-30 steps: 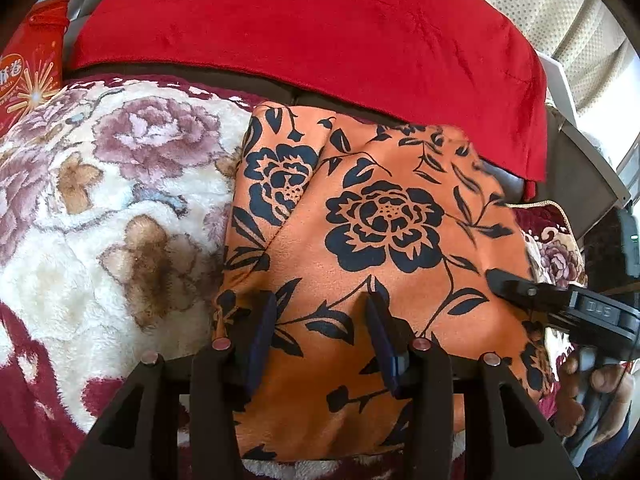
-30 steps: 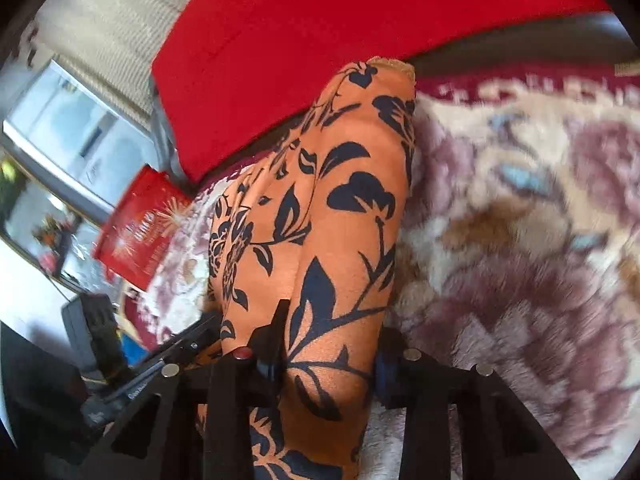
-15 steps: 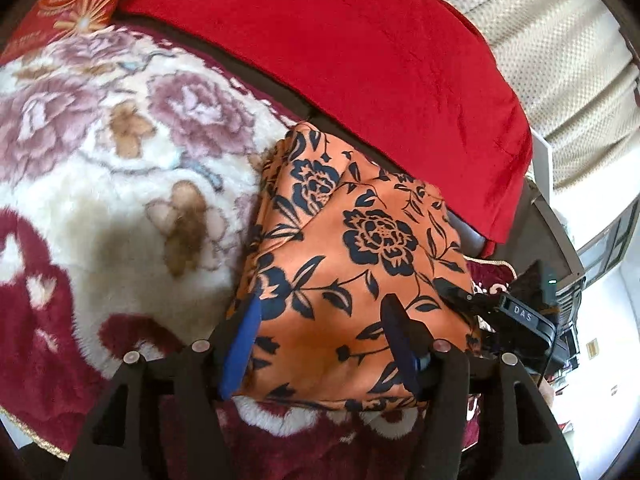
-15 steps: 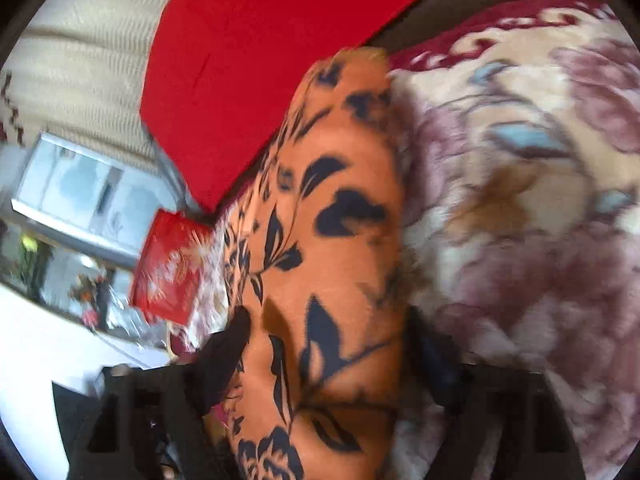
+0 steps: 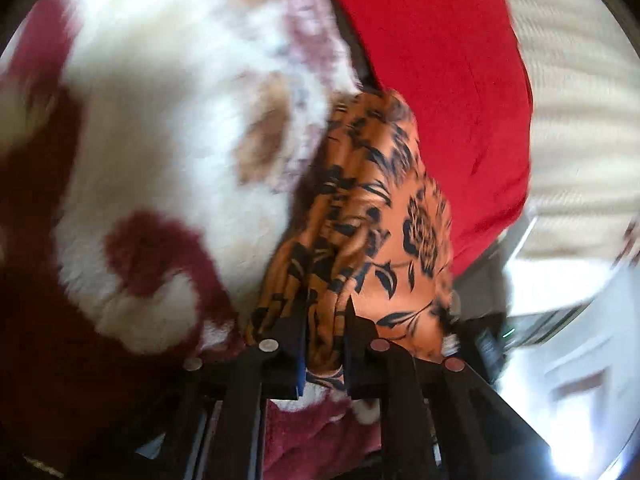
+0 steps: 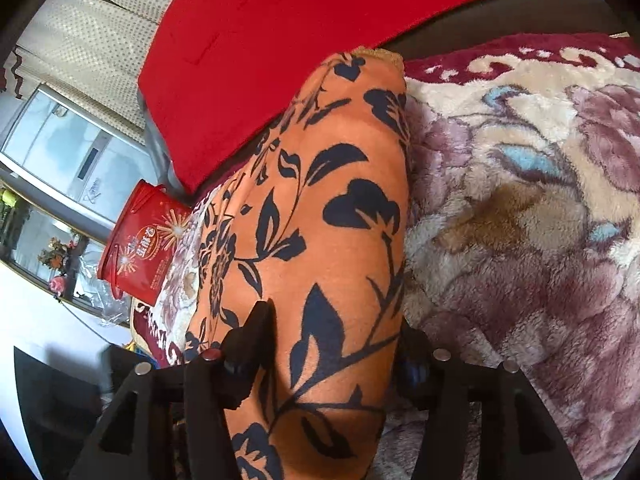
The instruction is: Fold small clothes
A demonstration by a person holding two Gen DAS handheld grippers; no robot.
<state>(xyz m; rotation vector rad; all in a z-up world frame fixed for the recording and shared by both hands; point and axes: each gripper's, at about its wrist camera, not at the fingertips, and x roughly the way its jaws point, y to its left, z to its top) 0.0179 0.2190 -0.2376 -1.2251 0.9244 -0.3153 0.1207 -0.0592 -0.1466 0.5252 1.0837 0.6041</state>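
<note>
An orange garment with black flowers (image 5: 384, 216) lies folded on a plush floral blanket (image 5: 168, 128). My left gripper (image 5: 326, 332) is shut on the garment's near edge, which bunches between its fingers. In the right wrist view the garment (image 6: 320, 216) fills the middle. My right gripper (image 6: 332, 344) stands with its jaws wide apart, one finger (image 6: 252, 336) on each side of the folded garment. I cannot tell whether it presses the cloth.
A red cushion (image 6: 304, 28) lies behind the garment, against a beige curtain (image 6: 92, 40). A red printed bag (image 6: 140, 248) stands at the blanket's far end. The blanket (image 6: 528, 216) spreads to the right of the garment.
My left gripper has closed onto the garment's near edge and swung left, blurring its view. The right gripper still straddles the garment and sits slightly closer.
</note>
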